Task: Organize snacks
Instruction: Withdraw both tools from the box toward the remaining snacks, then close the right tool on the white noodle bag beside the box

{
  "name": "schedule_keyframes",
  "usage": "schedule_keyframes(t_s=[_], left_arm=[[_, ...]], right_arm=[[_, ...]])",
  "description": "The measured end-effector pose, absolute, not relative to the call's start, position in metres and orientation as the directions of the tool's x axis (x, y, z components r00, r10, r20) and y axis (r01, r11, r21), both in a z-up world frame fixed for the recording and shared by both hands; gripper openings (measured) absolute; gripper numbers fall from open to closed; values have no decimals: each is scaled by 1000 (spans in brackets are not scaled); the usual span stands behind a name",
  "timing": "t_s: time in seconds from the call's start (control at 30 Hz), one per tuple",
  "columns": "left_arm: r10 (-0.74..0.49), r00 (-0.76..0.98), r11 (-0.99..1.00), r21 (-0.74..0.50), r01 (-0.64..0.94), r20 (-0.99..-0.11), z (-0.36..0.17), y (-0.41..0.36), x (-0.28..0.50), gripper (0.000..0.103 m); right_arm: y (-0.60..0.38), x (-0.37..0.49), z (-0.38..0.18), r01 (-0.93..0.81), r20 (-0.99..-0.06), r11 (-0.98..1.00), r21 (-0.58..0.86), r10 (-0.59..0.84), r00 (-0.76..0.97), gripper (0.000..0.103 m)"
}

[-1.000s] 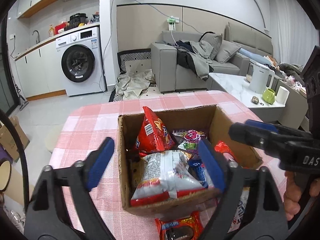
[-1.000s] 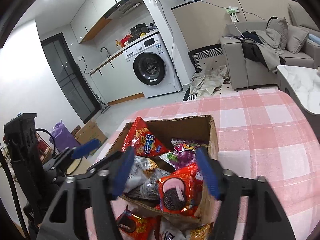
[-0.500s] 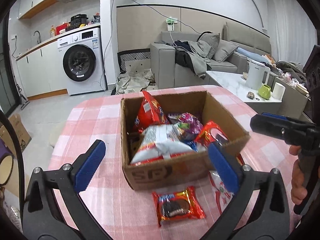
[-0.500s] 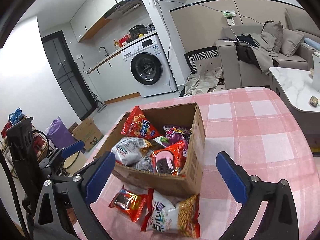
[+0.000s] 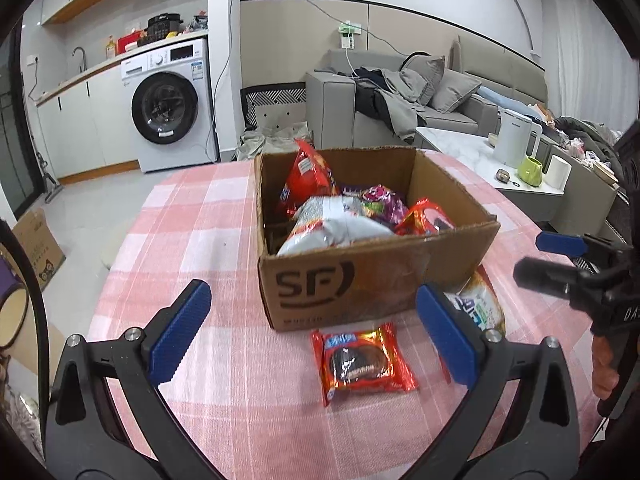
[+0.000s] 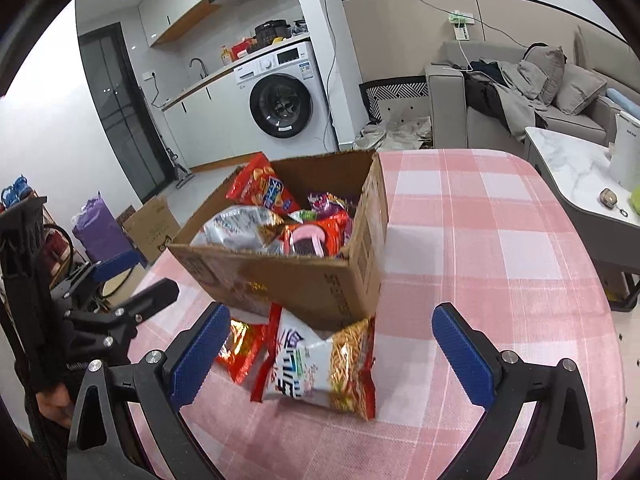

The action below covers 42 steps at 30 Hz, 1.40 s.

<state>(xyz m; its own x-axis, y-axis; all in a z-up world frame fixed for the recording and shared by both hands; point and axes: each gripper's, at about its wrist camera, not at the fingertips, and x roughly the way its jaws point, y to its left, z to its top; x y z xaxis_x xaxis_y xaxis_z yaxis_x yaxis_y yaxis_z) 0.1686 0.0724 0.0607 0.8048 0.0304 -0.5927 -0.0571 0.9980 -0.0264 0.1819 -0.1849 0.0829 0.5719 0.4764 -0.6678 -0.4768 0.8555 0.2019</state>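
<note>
The box (image 5: 372,276) stands on the table (image 5: 192,216) ahead of me, with several snack bags inside it. A cookie pack (image 5: 362,362) lies on the table just before the box, and a noodle bag (image 6: 320,364) lies to its right, one end against the box. Behind the table, the washer (image 5: 168,104) is to the left and the sofa (image 5: 400,96) to the right.
</note>
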Motion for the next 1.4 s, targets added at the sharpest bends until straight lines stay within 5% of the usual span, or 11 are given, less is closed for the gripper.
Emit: schedule_keyframes(t_s=[1.4], left_arm=[[27,719,999,-10,-47,-694,12,79,193,102]], right_arm=[[-162,194,10,-473,-782,848,239,457,425,102]])
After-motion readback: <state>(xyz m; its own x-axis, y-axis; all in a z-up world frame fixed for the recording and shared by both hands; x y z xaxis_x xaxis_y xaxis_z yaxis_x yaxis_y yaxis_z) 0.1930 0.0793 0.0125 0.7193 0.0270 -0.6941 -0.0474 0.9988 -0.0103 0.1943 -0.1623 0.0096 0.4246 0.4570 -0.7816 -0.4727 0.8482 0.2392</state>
